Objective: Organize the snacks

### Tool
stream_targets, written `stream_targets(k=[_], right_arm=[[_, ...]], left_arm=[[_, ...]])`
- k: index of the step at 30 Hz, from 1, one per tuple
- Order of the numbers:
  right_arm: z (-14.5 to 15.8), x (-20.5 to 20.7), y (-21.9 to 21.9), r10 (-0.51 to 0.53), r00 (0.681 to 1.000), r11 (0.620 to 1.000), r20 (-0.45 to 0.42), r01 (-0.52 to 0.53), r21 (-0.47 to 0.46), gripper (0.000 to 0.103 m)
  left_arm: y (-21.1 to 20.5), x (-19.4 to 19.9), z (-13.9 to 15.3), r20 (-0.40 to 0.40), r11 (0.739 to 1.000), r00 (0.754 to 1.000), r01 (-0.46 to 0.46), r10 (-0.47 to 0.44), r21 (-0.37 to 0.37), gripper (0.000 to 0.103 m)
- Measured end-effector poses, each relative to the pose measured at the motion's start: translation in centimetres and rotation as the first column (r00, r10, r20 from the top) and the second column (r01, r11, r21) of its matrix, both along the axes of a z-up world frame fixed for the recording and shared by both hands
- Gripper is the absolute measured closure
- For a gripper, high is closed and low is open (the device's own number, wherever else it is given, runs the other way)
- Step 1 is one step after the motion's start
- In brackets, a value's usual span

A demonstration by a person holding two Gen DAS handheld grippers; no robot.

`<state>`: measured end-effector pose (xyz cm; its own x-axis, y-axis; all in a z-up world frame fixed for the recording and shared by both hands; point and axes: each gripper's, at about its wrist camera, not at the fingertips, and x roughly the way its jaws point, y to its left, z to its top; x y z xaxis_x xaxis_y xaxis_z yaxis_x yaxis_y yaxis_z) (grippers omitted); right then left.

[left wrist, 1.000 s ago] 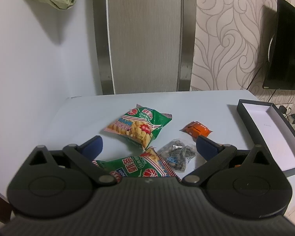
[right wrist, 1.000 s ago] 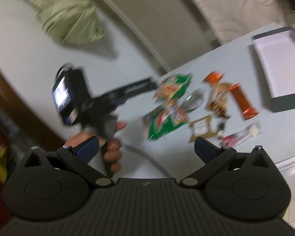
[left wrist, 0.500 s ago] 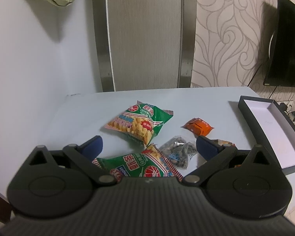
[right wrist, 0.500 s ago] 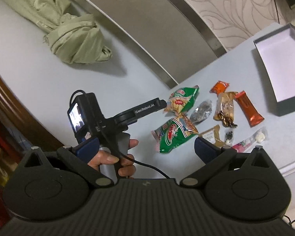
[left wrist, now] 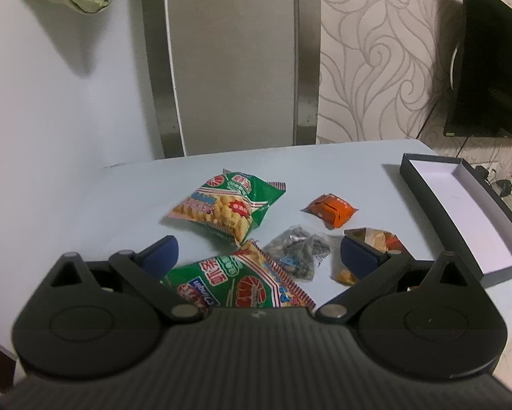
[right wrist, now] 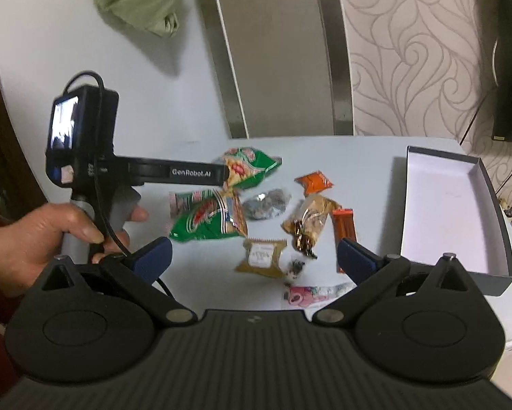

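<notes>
Several snack packets lie on the pale table (left wrist: 85,212). In the left wrist view I see a green cracker bag (left wrist: 226,206), a second green bag (left wrist: 242,282), a grey seed packet (left wrist: 298,256) and a small orange packet (left wrist: 329,210). My left gripper (left wrist: 257,258) is open and empty above the second green bag. My right gripper (right wrist: 252,259) is open and empty, held above the table's near side. In the right wrist view I see an orange bar (right wrist: 344,227), a brown pastry packet (right wrist: 307,223), a tan packet (right wrist: 262,256) and a pink candy (right wrist: 310,294).
An open dark box with a white inside (right wrist: 450,212) lies at the table's right; it also shows in the left wrist view (left wrist: 460,205). The left gripper's handle and the hand on it (right wrist: 74,205) are at the left. A wall TV (left wrist: 491,68) hangs at the right.
The right gripper has swung from a tilted view to level, facing the table and closer to the snacks. The left gripper has edged slightly forward. Both stay open.
</notes>
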<state>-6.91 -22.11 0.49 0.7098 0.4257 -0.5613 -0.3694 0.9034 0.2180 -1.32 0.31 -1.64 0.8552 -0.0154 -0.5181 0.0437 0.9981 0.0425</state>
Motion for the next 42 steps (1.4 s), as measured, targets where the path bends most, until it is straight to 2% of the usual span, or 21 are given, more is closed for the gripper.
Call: stream_targets(k=[4,11,15,18,20,23,26,30,34,35,37,38,40,42], right_arm=[[-0.3,0.3,-0.2,-0.020,1.000,1.000,0.001,0.020,0.010,0.000],[-1.4,0.7,-1.0,-0.053,0.998,0.997,-0.019,0.054,0.058,0.000],[-2.2,0.7,-1.2,-0.074,0.997,0.996,-0.033,0.076,0.045,0.000],[-2.7,0.6,-1.5,-0.080,0.996,0.996,-0.046,0.082,0.042,0.000],[-3.1,0.6,-1.6,-0.080,0.995,0.996,-0.059,0.083,0.036,0.000],[-3.6,0.8,-1.9,-0.091,0.993,0.996,-0.073,0.092,0.015,0.000],[-3.9,0.7,-2.4,-0.108,0.991,0.994,-0.084,0.109,0.012,0.000],[-3.9,0.5,-2.8,-0.120,0.988,0.993,-0.093,0.120,0.001,0.000],[-4.1,0.5,-3.0,-0.119,0.988,0.993,-0.099,0.118,-0.015,0.000],[-4.2,0.5,-3.0,-0.116,0.988,0.993,-0.100,0.115,-0.022,0.000],[-4.3,0.4,-2.9,-0.104,0.990,0.994,-0.100,0.101,-0.036,0.000],[-4.4,0.4,-2.8,-0.097,0.990,0.995,-0.100,0.093,-0.045,0.000],[-4.7,0.5,-2.5,-0.083,0.991,0.995,-0.101,0.077,-0.059,0.005],[-5.3,1.2,-2.4,-0.065,0.990,0.997,-0.125,0.058,-0.057,0.019]], left_arm=[[0.1,-0.5,-0.4,-0.001,1.000,1.000,0.030,-0.030,-0.004,0.000],[0.4,-2.6,-1.1,0.045,0.992,0.992,0.121,-0.119,-0.042,0.000],[-0.3,-3.4,-2.2,0.029,0.984,0.984,0.175,-0.174,-0.034,0.001],[-1.3,-4.0,-2.9,0.007,0.972,0.973,0.232,-0.232,-0.032,0.014],[-2.3,-4.1,-3.7,-0.022,0.959,0.960,0.280,-0.281,-0.031,0.014],[-3.5,-3.8,-5.2,-0.069,0.954,0.951,0.299,-0.301,-0.030,0.014],[-3.9,-2.8,-6.7,-0.131,0.952,0.943,0.298,-0.305,-0.073,0.014],[-4.5,-1.4,-8.3,-0.190,0.956,0.937,0.284,-0.292,-0.070,0.014],[-4.6,0.4,-9.3,-0.230,0.962,0.934,0.256,-0.272,-0.097,0.014],[-4.6,0.7,-9.5,-0.231,0.964,0.937,0.248,-0.263,-0.094,0.016],[-4.8,0.9,-9.5,-0.218,0.966,0.941,0.250,-0.258,-0.066,0.029],[-4.7,1.0,-9.4,-0.215,0.965,0.940,0.255,-0.263,-0.063,0.032],[-4.2,1.0,-9.3,-0.213,0.962,0.939,0.258,-0.270,-0.083,0.040],[-3.6,1.1,-9.2,-0.209,0.962,0.940,0.251,-0.269,-0.108,0.046]])
